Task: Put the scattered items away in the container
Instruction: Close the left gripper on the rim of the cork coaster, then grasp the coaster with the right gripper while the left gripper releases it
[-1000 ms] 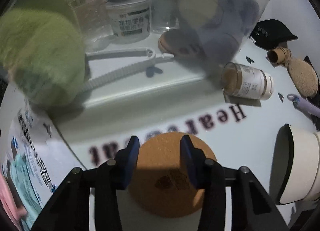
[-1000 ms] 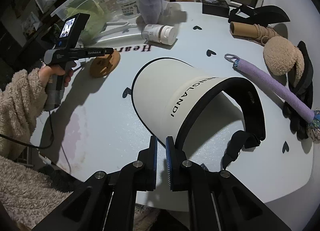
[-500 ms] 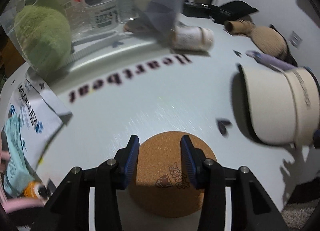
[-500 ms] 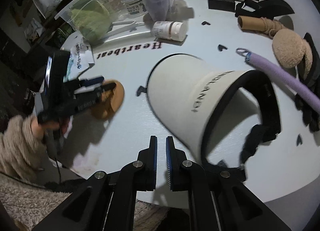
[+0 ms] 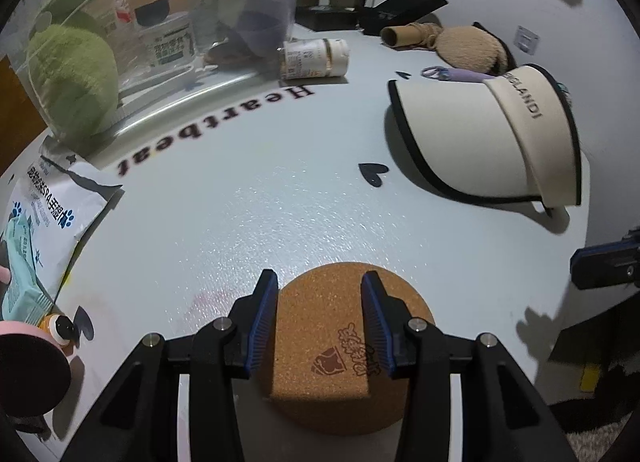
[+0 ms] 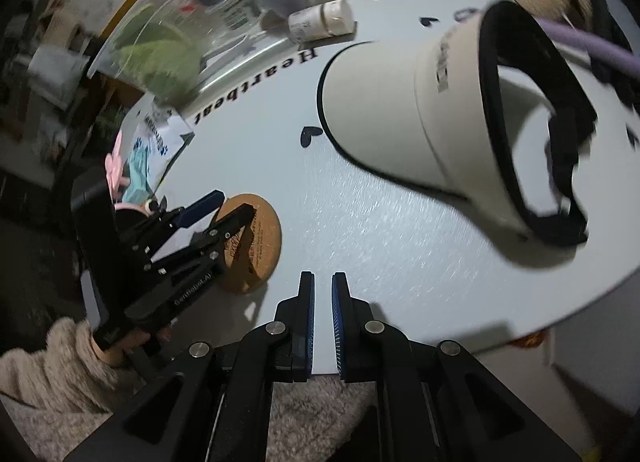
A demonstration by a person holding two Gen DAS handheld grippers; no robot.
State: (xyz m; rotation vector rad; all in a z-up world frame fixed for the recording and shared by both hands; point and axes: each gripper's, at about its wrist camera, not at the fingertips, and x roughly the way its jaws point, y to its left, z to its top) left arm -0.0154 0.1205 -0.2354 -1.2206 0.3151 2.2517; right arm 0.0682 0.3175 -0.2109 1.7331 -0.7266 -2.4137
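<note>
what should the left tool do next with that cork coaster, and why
Probably close on the cork coaster. The left tool has a finger on each side of it with gaps showing, the coaster seems to lie on the table, and the clear bin sits across the table.

"heartbeat" on the table (image 5: 280,197), "england" on the visor (image 5: 520,133), "genrobot.ai" on the left hand-held gripper (image 6: 224,217)

Tan cork coaster (image 5: 340,346), brown print; cream visor (image 5: 492,133), black trim.
</note>
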